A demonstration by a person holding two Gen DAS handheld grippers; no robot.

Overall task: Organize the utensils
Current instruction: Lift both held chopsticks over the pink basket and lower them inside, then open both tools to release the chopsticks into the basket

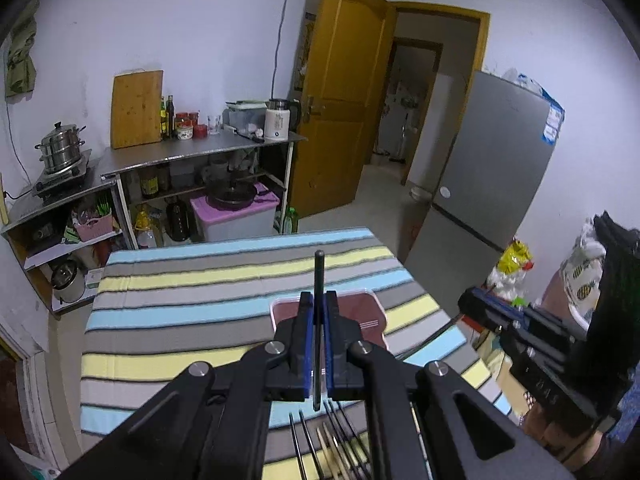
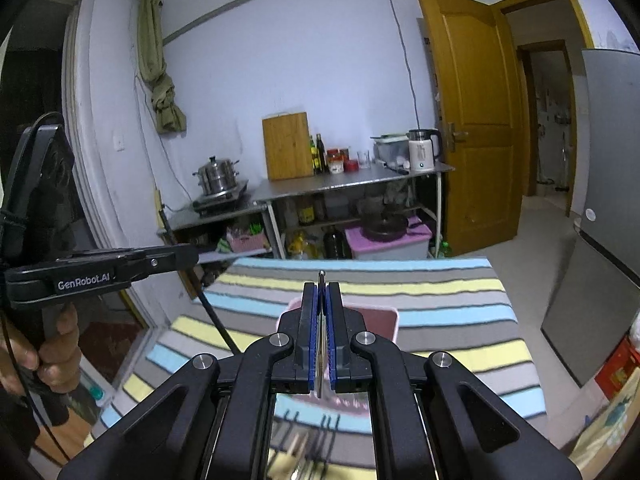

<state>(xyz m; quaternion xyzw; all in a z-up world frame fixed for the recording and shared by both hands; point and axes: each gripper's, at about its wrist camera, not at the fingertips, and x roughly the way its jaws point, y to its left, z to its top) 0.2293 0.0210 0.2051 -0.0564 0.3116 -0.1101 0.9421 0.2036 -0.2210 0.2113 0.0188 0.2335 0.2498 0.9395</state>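
My left gripper [image 1: 319, 300] is shut on a black chopstick [image 1: 319, 276] that sticks up past the fingertips, held above the striped table. Beyond it lies a pink tray [image 1: 372, 312]. My right gripper [image 2: 321, 292] is shut on a thin metal utensil [image 2: 321, 278], seen edge-on, above the same pink tray [image 2: 388, 320]. Several loose chopsticks [image 1: 332, 440], black and wooden, lie on the cloth under the left gripper; they show blurred in the right wrist view [image 2: 308, 436]. The left gripper body [image 2: 100, 272] is at the left of the right wrist view.
The table has a striped cloth [image 1: 192, 312]. Behind it stand a steel counter [image 1: 200, 152] with bottles, a cutting board and a kettle, and a stove with a steamer pot [image 1: 62, 148]. A grey fridge [image 1: 496, 168] and an open wooden door [image 1: 344, 92] are to the right.
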